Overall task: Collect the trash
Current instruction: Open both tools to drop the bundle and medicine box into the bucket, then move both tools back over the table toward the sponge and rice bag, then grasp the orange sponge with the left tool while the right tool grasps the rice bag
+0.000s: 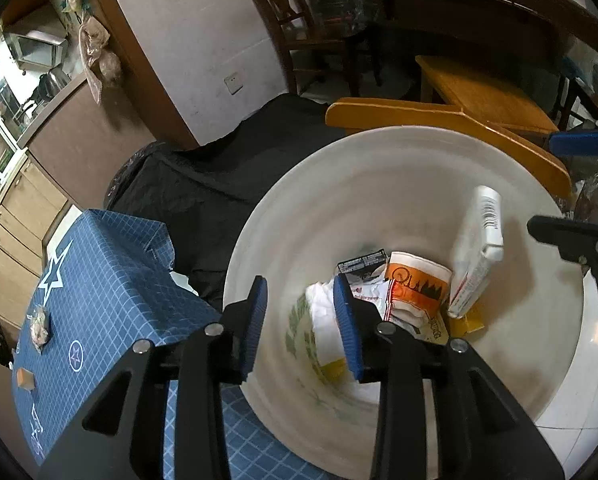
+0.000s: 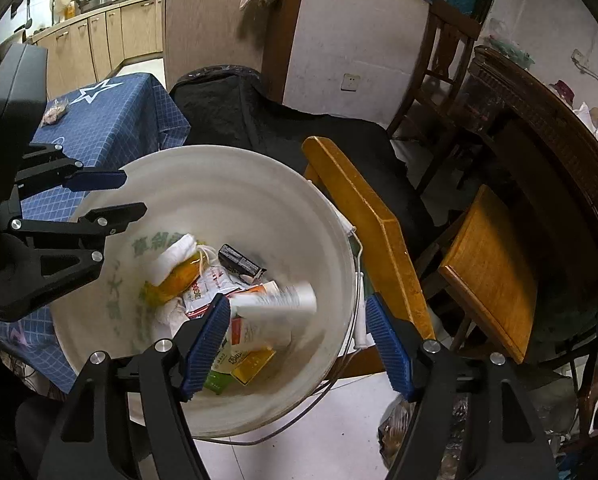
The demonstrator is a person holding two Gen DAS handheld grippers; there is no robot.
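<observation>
Evidently the white bucket (image 2: pixel 259 184) serves as the bin for this job: it stands on the pale tiled floor between the blue checked tablecloth (image 1: pixel 111 280) and a tipped yellow wooden stool (image 2: pixel 363 216), close enough that both hands can reach over its mouth from where litter is gathered. A black cloth (image 1: pixel 219 184) is heaped behind it, and the bucket's wire handle (image 2: pixel 339 368) hangs down outside the rim, out of the way of anything falling in. Inside, the trash lies in a loose pile at the bottom: a white tube or bottle with a barcode (image 1: pixel 479 252) is blurred and tilted, which suggests it is dropping or only just landing, beside an orange-and-white paper cup (image 1: pixel 419 280), crumpled white wrappers (image 1: pixel 323 304), a small black carton (image 2: pixel 239 260) and a yellow packet (image 2: pixel 255 364). The left gripper (image 1: pixel 303 320) points down into the bucket with its blue pads slightly apart and nothing between them, consistent with a release over the opening. The right gripper (image 2: pixel 299 344) hangs over the near rim with its jaws well apart, also empty, the blurred tube showing below and beyond them rather than in their grasp. Two small scraps (image 1: pixel 39 328) lie on the tablecloth, likely the next things to collect.
</observation>
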